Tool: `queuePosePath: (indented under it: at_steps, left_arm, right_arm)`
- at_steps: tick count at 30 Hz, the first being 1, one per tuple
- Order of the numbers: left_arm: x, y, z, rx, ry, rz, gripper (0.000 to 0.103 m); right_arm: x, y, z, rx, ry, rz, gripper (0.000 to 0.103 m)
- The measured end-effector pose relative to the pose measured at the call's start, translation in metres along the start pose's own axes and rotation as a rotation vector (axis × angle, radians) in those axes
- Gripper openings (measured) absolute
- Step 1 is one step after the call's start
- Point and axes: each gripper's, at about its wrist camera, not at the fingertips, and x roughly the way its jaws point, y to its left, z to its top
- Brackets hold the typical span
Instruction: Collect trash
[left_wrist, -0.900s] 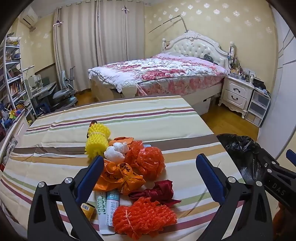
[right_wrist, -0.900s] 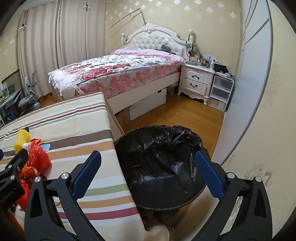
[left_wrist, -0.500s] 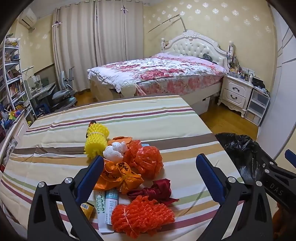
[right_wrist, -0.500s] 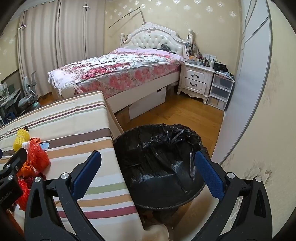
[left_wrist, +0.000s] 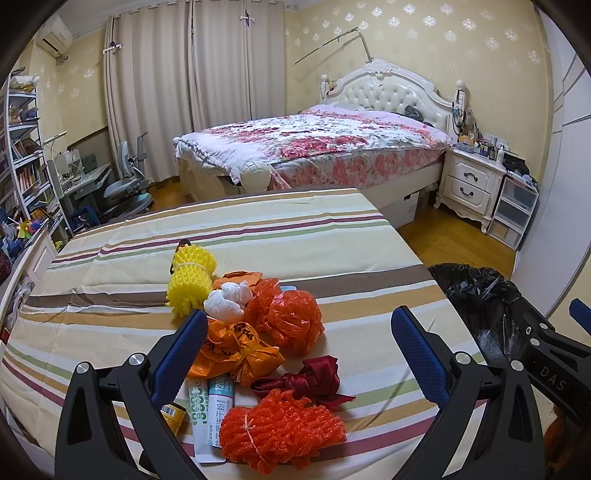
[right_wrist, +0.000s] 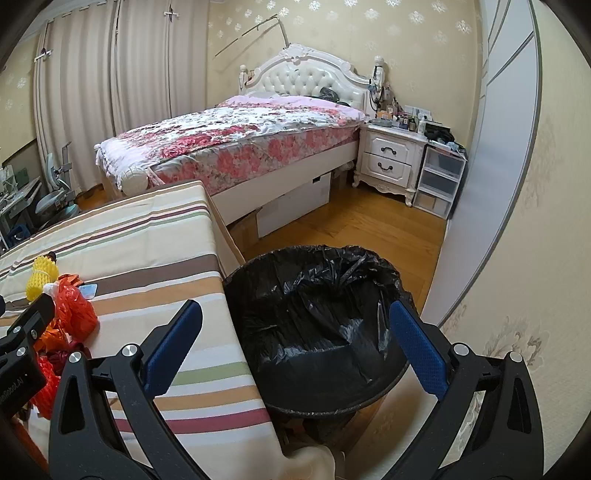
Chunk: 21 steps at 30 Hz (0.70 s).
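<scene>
A heap of trash lies on the striped table (left_wrist: 258, 236): yellow foam netting (left_wrist: 190, 282), a white paper wad (left_wrist: 227, 301), a red plastic bag (left_wrist: 291, 314), an orange bag (left_wrist: 236, 349), a dark red ribbon (left_wrist: 314, 380), orange foam netting (left_wrist: 280, 430) and a paper packet (left_wrist: 212, 406). My left gripper (left_wrist: 299, 332) is open and empty, above the near side of the heap. My right gripper (right_wrist: 295, 328) is open and empty, above the black-lined bin (right_wrist: 314, 317) beside the table's right edge. The bin also shows in the left wrist view (left_wrist: 480, 299).
A bed with a floral cover (left_wrist: 314, 147) stands beyond the table. A white nightstand (right_wrist: 391, 162) and plastic drawers (right_wrist: 439, 177) stand by the far wall. A desk and chair (left_wrist: 125, 188) and shelves (left_wrist: 22, 155) are at the left. The wall (right_wrist: 517, 221) is close on the right.
Both grippers have drifted slightly; the bin sits a little more to the left in the right wrist view. Nothing was gripped or released.
</scene>
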Motion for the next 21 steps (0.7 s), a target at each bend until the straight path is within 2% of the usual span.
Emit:
queuePosePath:
  at_steps: [21]
  left_arm:
    - [0.0004, 0.0000, 0.0000, 0.000, 0.004, -0.001, 0.097]
  right_arm:
    - [0.0008, -0.0021, -0.0013, 0.002, 0.002, 0.001, 0.099]
